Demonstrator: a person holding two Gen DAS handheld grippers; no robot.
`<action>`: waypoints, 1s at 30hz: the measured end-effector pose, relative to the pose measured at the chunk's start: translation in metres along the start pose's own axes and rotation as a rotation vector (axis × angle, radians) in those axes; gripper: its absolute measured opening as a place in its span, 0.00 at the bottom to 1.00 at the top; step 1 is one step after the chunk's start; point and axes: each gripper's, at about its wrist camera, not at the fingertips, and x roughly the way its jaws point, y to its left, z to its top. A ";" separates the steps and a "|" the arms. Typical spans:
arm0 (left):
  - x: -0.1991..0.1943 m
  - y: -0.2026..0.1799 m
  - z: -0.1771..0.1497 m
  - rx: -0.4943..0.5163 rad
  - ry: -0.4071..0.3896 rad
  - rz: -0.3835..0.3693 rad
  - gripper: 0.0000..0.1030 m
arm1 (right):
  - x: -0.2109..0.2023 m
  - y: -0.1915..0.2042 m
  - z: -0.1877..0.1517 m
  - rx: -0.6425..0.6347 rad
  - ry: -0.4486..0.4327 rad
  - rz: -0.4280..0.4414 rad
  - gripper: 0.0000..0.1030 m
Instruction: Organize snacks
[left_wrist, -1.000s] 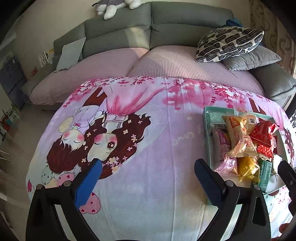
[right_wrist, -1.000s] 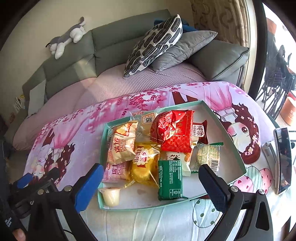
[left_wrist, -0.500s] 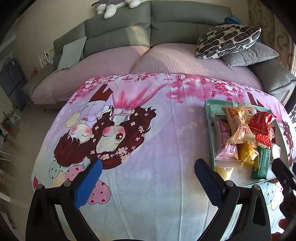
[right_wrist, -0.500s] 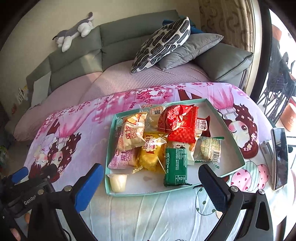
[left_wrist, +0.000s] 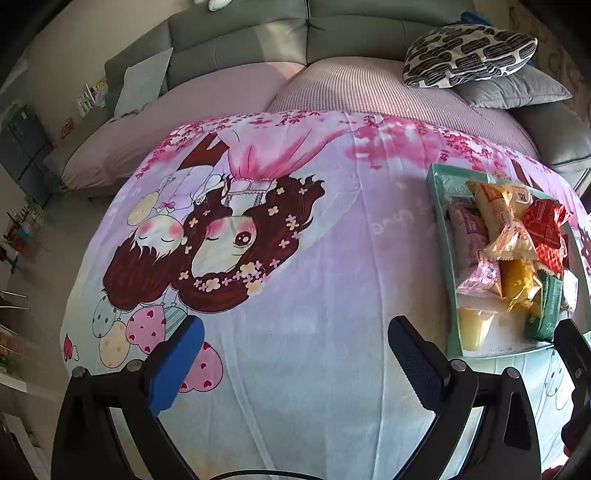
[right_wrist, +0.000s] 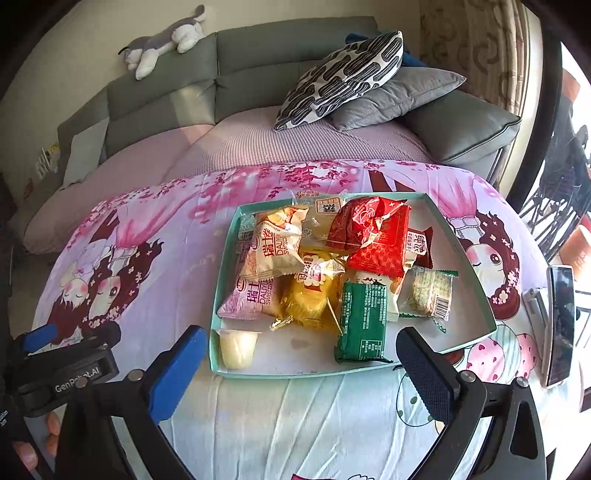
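Right wrist view: teal tray (right_wrist: 476, 280) holds heaped snack packets (right_wrist: 325, 266) and a jelly cup (right_wrist: 238, 347) — both tools' jaws apart, empty.

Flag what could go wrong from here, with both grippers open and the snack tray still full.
1. The shiny wrappers overlap in the shallow teal cardboard tray; closing the right gripper on the green foil packet could drag the yellow bun pack along.
2. The small pale jelly cup sits in the tray's near corner and could tip.
3. A black phone lies near the table edge and could be knocked off.
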 end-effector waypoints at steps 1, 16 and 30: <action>0.003 -0.001 -0.002 0.007 0.008 -0.001 0.97 | 0.001 0.000 -0.001 0.000 0.002 -0.003 1.00; 0.022 0.001 -0.005 0.012 0.025 -0.043 0.97 | 0.025 0.003 -0.007 -0.013 0.035 -0.007 1.00; 0.022 -0.001 -0.006 0.031 0.018 -0.067 0.97 | 0.033 0.005 -0.008 -0.019 0.047 -0.004 1.00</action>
